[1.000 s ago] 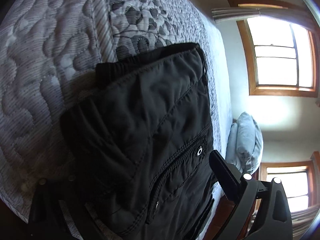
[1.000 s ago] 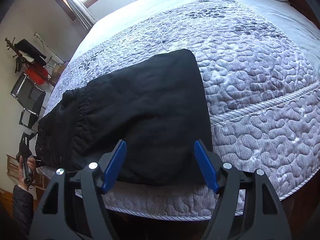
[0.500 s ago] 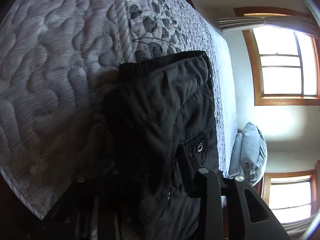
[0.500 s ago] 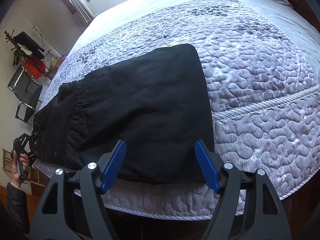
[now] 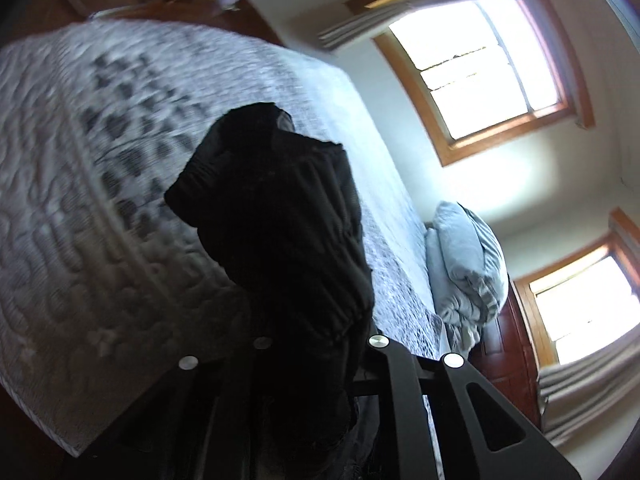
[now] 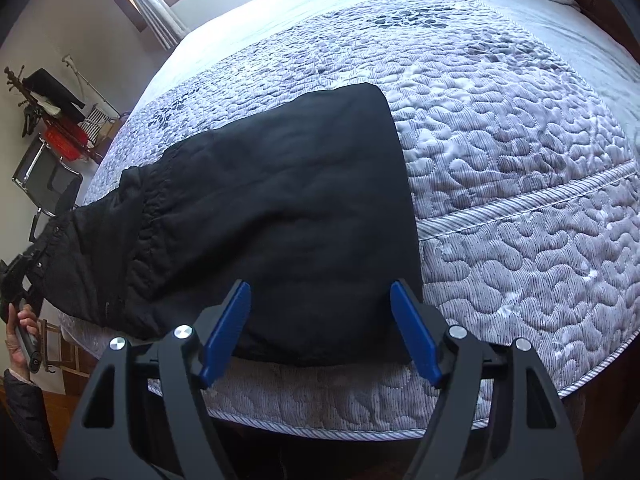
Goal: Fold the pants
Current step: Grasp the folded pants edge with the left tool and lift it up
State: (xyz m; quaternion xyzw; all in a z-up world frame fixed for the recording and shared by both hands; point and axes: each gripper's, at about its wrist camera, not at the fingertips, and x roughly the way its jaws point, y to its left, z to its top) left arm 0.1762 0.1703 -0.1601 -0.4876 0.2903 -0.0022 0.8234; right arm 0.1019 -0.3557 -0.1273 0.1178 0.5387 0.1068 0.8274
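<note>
Since the earlier frames the waistband end of the black pants has risen off the quilt, bunched and gripped in the left gripper. The pants' long axis runs along the near edge of the bed, waistband toward the left, folded end to the right, lying flat. The right gripper hovers over that end, fingers spread and grasping nothing. Bare quilt extends beyond the pants to the pillows; windows lie beyond.
</note>
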